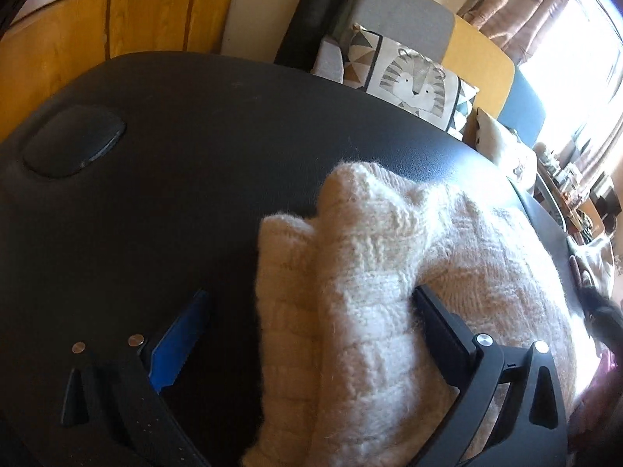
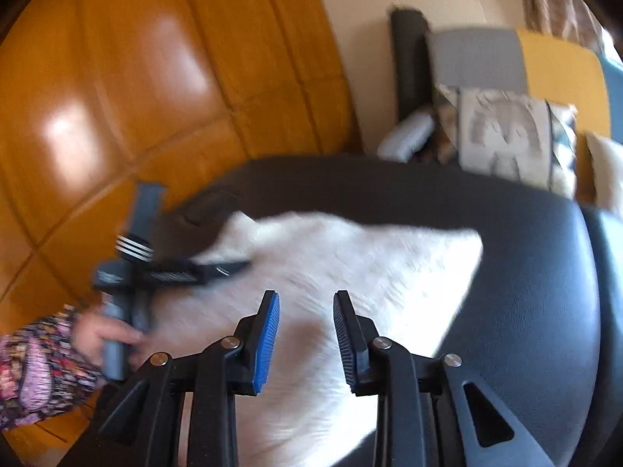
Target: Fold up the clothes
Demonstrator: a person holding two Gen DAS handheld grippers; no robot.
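Between left gripper jaws, seemingly ungripped: sweater.

A home living room: sofa with tiger cushion, curtained window, wooden floor.

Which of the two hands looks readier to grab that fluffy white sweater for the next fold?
Probably the left. The left gripper is wide open, straddling a raised fold of the white sweater. The right gripper hangs above flat knit, holding nothing.
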